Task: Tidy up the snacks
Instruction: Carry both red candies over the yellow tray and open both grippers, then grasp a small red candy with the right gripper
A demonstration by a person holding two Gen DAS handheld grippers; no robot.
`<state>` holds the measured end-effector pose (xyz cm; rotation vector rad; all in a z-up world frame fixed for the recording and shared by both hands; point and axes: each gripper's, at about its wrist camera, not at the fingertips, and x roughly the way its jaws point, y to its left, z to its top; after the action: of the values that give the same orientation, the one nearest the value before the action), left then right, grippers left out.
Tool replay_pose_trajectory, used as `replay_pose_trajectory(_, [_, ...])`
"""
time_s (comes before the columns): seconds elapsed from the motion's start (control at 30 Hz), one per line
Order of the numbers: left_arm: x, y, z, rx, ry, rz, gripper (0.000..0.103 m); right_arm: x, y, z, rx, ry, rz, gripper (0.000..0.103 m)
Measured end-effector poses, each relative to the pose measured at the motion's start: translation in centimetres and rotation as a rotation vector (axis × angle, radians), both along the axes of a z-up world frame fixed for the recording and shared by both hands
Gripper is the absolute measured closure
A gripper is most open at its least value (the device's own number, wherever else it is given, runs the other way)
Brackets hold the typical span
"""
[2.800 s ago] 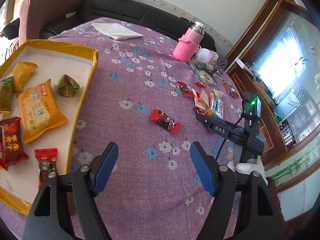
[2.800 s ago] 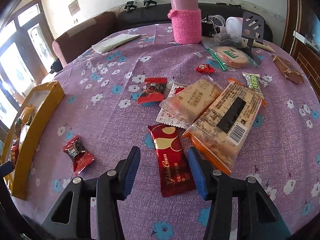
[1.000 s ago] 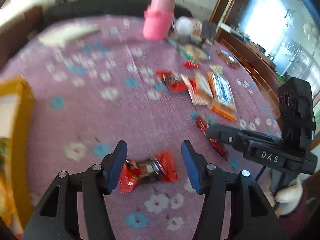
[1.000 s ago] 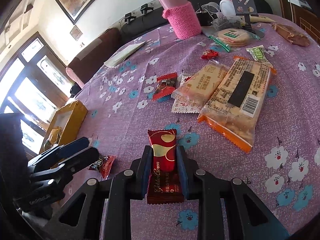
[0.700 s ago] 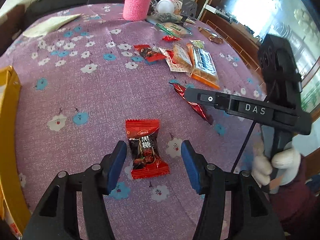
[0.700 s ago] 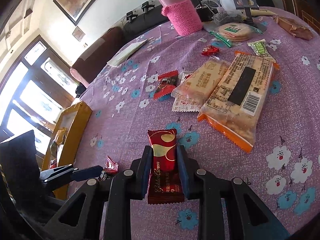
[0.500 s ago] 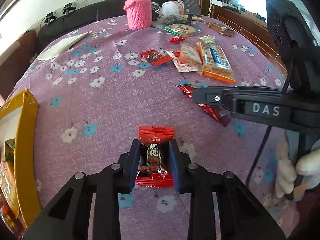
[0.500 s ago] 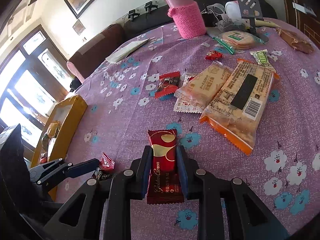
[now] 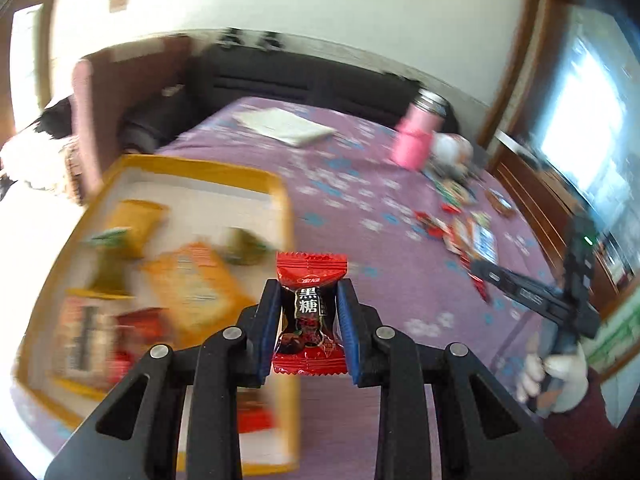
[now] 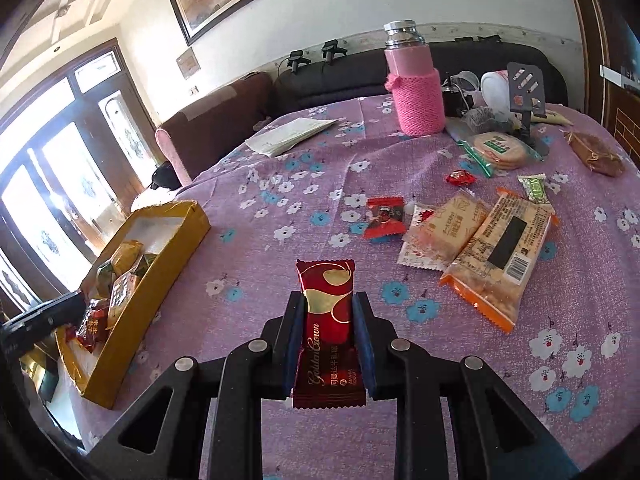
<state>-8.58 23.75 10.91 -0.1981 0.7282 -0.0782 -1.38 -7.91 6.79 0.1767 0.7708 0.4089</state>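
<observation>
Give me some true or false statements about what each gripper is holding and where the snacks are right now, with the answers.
1. The left gripper is shut on a red candy packet. True.
2. The right gripper is open and holds nothing. False: it is clamped on a dark red Golden Crown bar.
3. The yellow tray already holds several snacks. True.
4. The pink-sleeved flask lies on its side. False: it stands upright.

A pink-sleeved flask (image 10: 416, 92) stands at the far side of the cloth (image 10: 304, 184). Papers (image 10: 290, 136) lie left of the flask, a phone stand (image 10: 526, 98) right, a sofa (image 10: 360, 76) behind.
</observation>
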Motion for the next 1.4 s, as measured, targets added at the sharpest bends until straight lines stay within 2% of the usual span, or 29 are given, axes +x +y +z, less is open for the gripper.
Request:
replay_pose_trajectory(0.07, [-0.3, 3.8, 0.0, -0.015, 0.007, 0.08, 0.077, -0.7, 1.8, 0.8, 0.027, 0.011, 0.04, 0.078])
replay_pose_trajectory(0.2, [-0.4, 8.4, -1.4, -0.045, 0.037, 0.166, 0.077, -1.4, 7.3, 2.8, 0.071, 0.037, 0.16, 0.078])
replay_pose_trajectory(0.33, [-0.4, 9.9, -3.6, -0.075, 0.077, 0.182, 0.077, -1.9, 14.1, 3.8, 0.071, 0.071, 0.276, 0.078])
replay_pose_trajectory(0.5, [-0.5, 10.8, -5.6, -0.107, 0.111, 0.182, 0.077, -1.9, 21.6, 2.3, 0.026, 0.135, 0.373, 0.079])
replay_pose_trajectory(0.67, [-1.2, 11.5, -5.7, -0.135, 0.105, 0.179, 0.075, -1.5, 25.3, -0.2, -0.005, 0.19, 0.398, 0.078])
replay_pose_trajectory(0.73, [-1.7, 11.8, -5.4, -0.149, 0.1, 0.19, 0.067, -1.6, 26.1, -0.9, -0.018, 0.201, 0.392, 0.075])
replay_pose_trajectory(0.8, [-2.1, 11.8, -5.0, -0.155, 0.083, 0.202, 0.06, -1.5, 26.3, -1.2, -0.008, 0.21, 0.389, 0.075])
replay_pose_trajectory(0.87, [-2.7, 11.7, -4.4, -0.162, 0.063, 0.219, 0.057, -1.6, 26.2, -1.2, 0.01, 0.212, 0.398, 0.068])
replay_pose_trajectory(1.07, [-4.2, 10.3, -2.3, -0.216, 0.005, 0.257, 0.037, -2.8, 24.2, 0.8, 0.028, 0.144, 0.379, 0.063])
replay_pose_trajectory(1.1, [-4.4, 9.7, -1.9, -0.226, -0.01, 0.248, 0.034, -2.9, 23.5, 1.1, 0.038, 0.137, 0.369, 0.062])
replay_pose_trajectory(1.23, [-4.6, 6.2, -0.4, -0.237, -0.046, 0.147, 0.033, -2.7, 19.4, 2.4, 0.053, 0.091, 0.295, 0.054])
replay_pose_trajectory(1.4, [-4.3, 1.8, 0.1, -0.234, -0.04, 0.028, 0.033, 0.1, 10.9, 2.4, 0.02, 0.076, 0.109, 0.05])
